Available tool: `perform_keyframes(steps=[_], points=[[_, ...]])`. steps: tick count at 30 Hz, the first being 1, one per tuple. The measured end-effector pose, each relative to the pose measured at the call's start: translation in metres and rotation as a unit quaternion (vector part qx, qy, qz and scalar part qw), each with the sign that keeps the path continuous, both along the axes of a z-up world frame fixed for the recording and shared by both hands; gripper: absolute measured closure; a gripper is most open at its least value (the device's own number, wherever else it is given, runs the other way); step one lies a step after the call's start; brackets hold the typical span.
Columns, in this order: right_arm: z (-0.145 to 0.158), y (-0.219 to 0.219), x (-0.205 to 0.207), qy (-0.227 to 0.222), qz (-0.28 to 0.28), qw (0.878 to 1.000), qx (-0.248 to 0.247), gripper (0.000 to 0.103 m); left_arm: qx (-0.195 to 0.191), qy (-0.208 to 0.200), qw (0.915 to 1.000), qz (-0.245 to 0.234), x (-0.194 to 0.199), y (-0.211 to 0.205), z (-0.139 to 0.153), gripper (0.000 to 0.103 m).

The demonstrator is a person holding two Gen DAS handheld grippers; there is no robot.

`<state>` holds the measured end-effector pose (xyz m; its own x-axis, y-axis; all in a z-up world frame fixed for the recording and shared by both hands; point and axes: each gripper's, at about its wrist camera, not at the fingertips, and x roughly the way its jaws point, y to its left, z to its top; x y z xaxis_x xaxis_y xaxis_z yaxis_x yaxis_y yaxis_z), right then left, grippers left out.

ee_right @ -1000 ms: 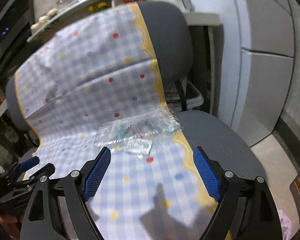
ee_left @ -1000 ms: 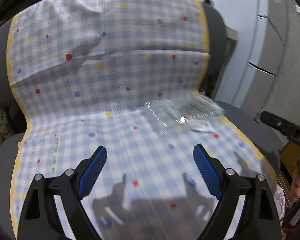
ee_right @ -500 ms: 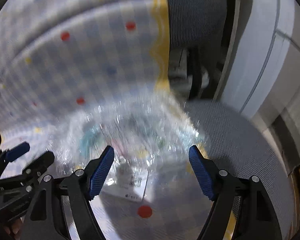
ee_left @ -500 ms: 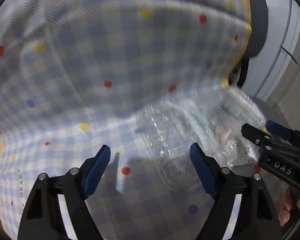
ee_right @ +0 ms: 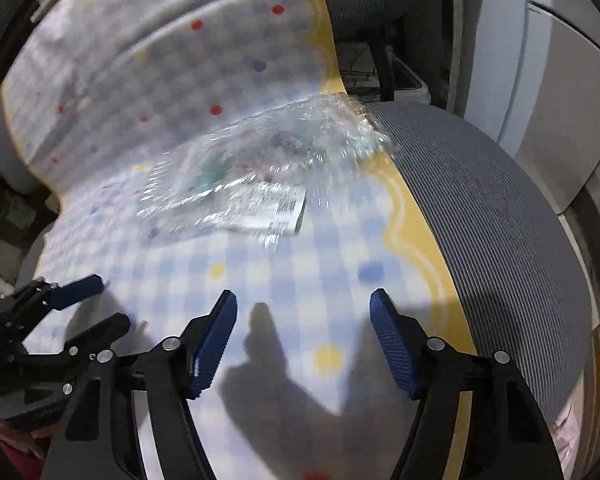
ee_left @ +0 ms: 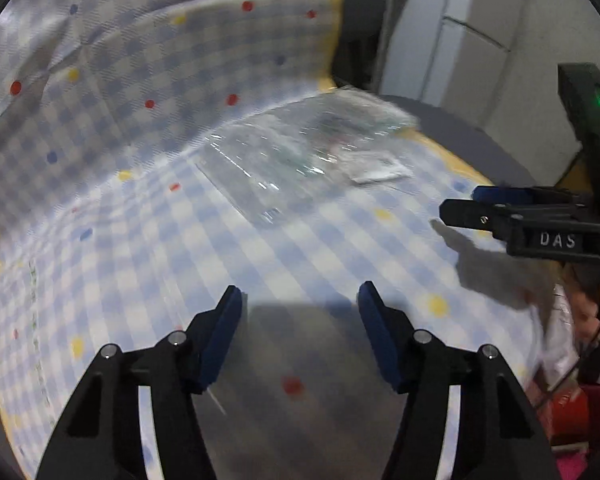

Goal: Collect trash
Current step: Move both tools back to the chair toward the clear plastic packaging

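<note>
Crumpled clear plastic packaging (ee_left: 300, 152) with a white printed label (ee_left: 374, 170) lies on the seat of a chair covered with a blue checked cloth (ee_left: 160, 232). It also shows in the right wrist view (ee_right: 252, 176), label (ee_right: 276, 210) toward me. My left gripper (ee_left: 300, 300) is open and empty, a short way in front of the plastic. My right gripper (ee_right: 303, 304) is open and empty, also short of the plastic. The right gripper shows at the right of the left wrist view (ee_left: 500, 212), the left gripper at the lower left of the right wrist view (ee_right: 60, 308).
The cloth (ee_right: 140, 60) runs up the chair back. Bare grey seat fabric (ee_right: 500, 220) lies right of the cloth's yellow wavy border (ee_right: 404, 208). Grey cabinets (ee_right: 560, 80) stand to the right. A hand and pink and red items (ee_left: 568, 400) sit at the right edge.
Both grippers have pulled back from the plastic, which was between their fingers half a second ago. The plastic still lies on the seat. Both stay open, the left a little narrower.
</note>
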<state>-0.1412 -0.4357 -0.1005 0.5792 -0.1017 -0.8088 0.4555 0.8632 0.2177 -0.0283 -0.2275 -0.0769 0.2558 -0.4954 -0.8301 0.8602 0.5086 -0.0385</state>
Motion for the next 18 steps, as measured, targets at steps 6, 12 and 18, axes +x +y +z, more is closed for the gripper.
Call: perform_keyframes(steps=[6,12,18], points=[[0.03,0.0,-0.027,-0.08,-0.031,0.995,-0.04,0.061,-0.057,-0.041,0.9943,0.08,0.036,0.012,0.034,0.031],[0.036,-0.017,0.019,-0.102,-0.058,0.992,-0.035,0.055,-0.056,-0.058,0.9869,0.14,0.107,-0.035,0.039,0.025],[0.03,-0.027,0.038,-0.096,-0.07,0.992,-0.036,0.053,-0.004,-0.07,0.9851,0.157,0.157,-0.081,0.013,0.025]])
